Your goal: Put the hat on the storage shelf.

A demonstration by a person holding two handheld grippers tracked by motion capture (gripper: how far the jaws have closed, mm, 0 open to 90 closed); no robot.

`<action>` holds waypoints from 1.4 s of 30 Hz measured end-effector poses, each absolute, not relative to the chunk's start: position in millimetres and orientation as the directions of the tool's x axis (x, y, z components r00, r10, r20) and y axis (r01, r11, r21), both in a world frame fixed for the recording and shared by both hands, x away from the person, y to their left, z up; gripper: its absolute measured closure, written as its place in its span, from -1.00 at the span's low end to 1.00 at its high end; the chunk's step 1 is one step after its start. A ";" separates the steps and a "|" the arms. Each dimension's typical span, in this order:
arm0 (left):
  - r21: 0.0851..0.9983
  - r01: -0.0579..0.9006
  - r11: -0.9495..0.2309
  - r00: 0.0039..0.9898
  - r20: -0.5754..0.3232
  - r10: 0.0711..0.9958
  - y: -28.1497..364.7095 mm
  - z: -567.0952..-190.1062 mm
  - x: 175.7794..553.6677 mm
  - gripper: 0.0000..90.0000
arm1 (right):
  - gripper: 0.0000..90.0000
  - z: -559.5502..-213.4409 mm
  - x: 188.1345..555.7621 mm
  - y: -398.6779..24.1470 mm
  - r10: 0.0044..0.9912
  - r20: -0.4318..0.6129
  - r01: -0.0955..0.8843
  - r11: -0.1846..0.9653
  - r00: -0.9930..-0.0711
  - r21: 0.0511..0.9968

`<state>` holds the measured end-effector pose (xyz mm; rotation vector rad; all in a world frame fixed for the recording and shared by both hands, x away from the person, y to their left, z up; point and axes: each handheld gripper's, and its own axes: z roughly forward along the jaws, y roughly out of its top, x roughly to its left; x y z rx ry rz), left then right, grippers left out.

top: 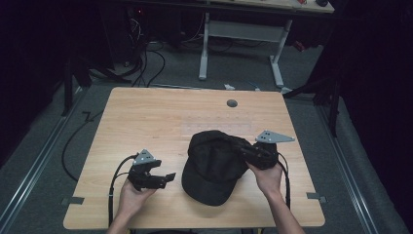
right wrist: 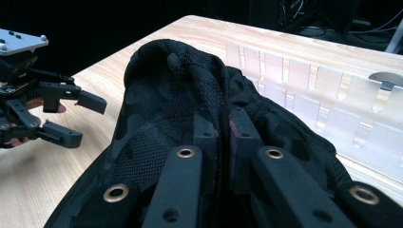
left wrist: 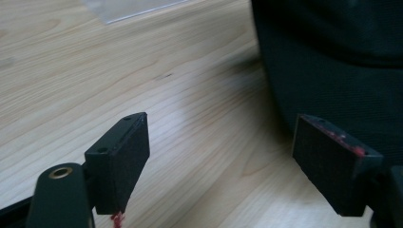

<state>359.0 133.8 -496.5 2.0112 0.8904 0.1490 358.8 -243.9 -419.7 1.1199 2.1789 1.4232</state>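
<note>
Left gripper (top: pixel 168 176) jaws apart; right gripper (right wrist: pixel 222 137) jaws pinched together.

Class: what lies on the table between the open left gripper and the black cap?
Nothing: bare wood separates the left gripper from the cap, shown in the high view.

Both grippers are black, the left gripper (top: pixel 168 176) and the right gripper (right wrist: pixel 219 130) each topped by a grey three-cornered plate with a black cable trailing back. Brass-ringed holes sit in the jaw arms, and red smears mark the left pads (left wrist: pixel 332 161). The forearms are bare, no sleeves.
</note>
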 end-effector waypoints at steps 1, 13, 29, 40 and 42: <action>0.781 0.528 -0.333 0.740 -0.232 0.631 132.0 -495.0 359.0 -0.55 | 0.88 -419.5 358.6 -244.3 0.745 0.155 0.441 0.201 -0.648 0.875; 0.787 0.502 -0.358 0.798 -0.262 0.543 112.3 -482.9 361.2 -0.57 | 0.87 -417.4 358.0 -245.1 0.724 0.161 0.422 0.193 -0.671 0.886; 0.768 0.503 -0.396 0.831 -0.304 0.467 98.5 -482.3 366.7 -0.58 | 0.87 -407.7 358.0 -235.3 0.670 0.137 0.365 0.213 -0.730 0.906; 0.753 0.518 -0.405 0.836 -0.346 0.425 96.1 -484.0 369.4 -0.55 | 0.87 -404.8 358.2 -228.5 0.622 0.118 0.320 0.223 -0.774 0.921; 0.752 0.519 -0.406 0.837 -0.350 0.421 96.2 -484.2 369.8 -0.52 | 0.87 -403.0 358.2 -227.0 0.614 0.109 0.308 0.227 -0.782 0.924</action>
